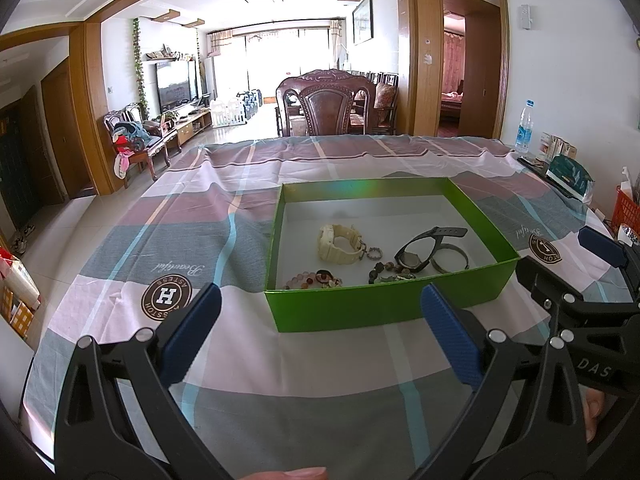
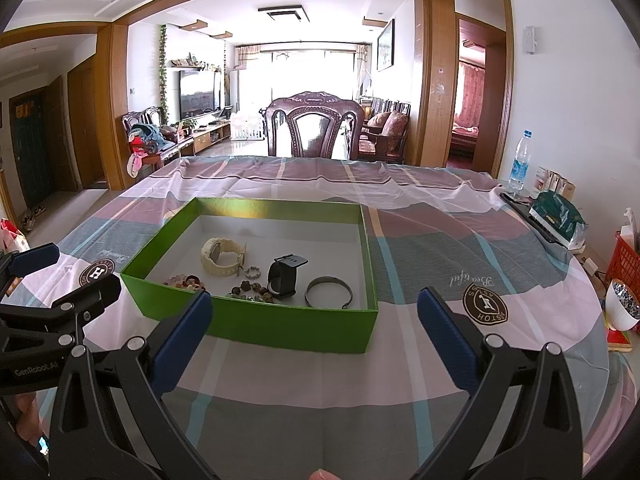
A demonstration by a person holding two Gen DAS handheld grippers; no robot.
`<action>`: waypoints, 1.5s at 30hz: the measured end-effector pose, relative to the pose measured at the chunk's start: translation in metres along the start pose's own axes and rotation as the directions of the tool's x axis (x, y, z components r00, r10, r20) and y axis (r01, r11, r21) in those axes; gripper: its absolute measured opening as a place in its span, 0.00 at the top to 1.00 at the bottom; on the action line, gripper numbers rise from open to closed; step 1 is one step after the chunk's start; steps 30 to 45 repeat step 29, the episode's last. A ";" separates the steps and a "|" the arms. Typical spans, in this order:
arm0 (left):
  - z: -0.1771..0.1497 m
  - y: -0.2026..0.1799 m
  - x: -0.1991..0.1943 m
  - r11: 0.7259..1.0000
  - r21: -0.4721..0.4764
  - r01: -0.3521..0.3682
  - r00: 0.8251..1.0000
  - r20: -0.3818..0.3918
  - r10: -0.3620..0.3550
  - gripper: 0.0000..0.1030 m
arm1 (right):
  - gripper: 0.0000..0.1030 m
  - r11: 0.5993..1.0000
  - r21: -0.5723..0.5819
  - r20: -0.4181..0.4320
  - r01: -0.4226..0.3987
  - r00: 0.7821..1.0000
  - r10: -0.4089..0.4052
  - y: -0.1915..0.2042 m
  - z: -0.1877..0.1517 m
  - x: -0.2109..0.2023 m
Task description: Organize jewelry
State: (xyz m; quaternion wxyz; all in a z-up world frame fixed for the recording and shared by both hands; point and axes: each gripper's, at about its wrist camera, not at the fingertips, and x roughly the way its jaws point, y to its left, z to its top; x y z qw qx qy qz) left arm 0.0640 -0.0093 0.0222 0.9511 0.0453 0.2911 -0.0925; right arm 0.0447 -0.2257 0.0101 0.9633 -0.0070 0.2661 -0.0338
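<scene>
A green box (image 1: 384,304) (image 2: 256,322) sits on the checked tablecloth. Inside it lie a cream watch (image 1: 340,242) (image 2: 222,258), a black watch (image 1: 420,250) (image 2: 284,278), a metal bangle (image 1: 452,262) (image 2: 329,291), a small ring (image 1: 374,254) (image 2: 253,272) and bead bracelets (image 1: 316,280) (image 2: 250,291). My left gripper (image 1: 320,332) is open and empty, just in front of the box. My right gripper (image 2: 314,336) is open and empty, in front of the box's near right corner. Each gripper shows at the edge of the other's view.
A water bottle (image 2: 519,164), small cartons, a green packet (image 2: 556,218), a red basket (image 2: 626,266) and a white bowl (image 2: 622,306) stand along the table's right edge. A carved chair (image 2: 316,126) stands behind the far edge.
</scene>
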 end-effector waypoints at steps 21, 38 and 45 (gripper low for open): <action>0.002 -0.001 -0.006 1.000 0.006 -0.007 1.000 0.007 0.007 0.04 | 0.03 1.000 -0.001 0.007 0.000 1.000 0.000 0.001 0.000 -0.004; 0.001 0.000 -0.005 1.000 0.006 -0.006 1.000 0.000 0.006 0.04 | 0.03 1.000 -0.001 0.009 -0.002 1.000 0.002 0.002 0.000 -0.006; 0.001 0.000 -0.005 1.000 0.006 -0.006 1.000 0.000 0.006 0.04 | 0.03 1.000 -0.001 0.009 -0.002 1.000 0.002 0.002 0.000 -0.006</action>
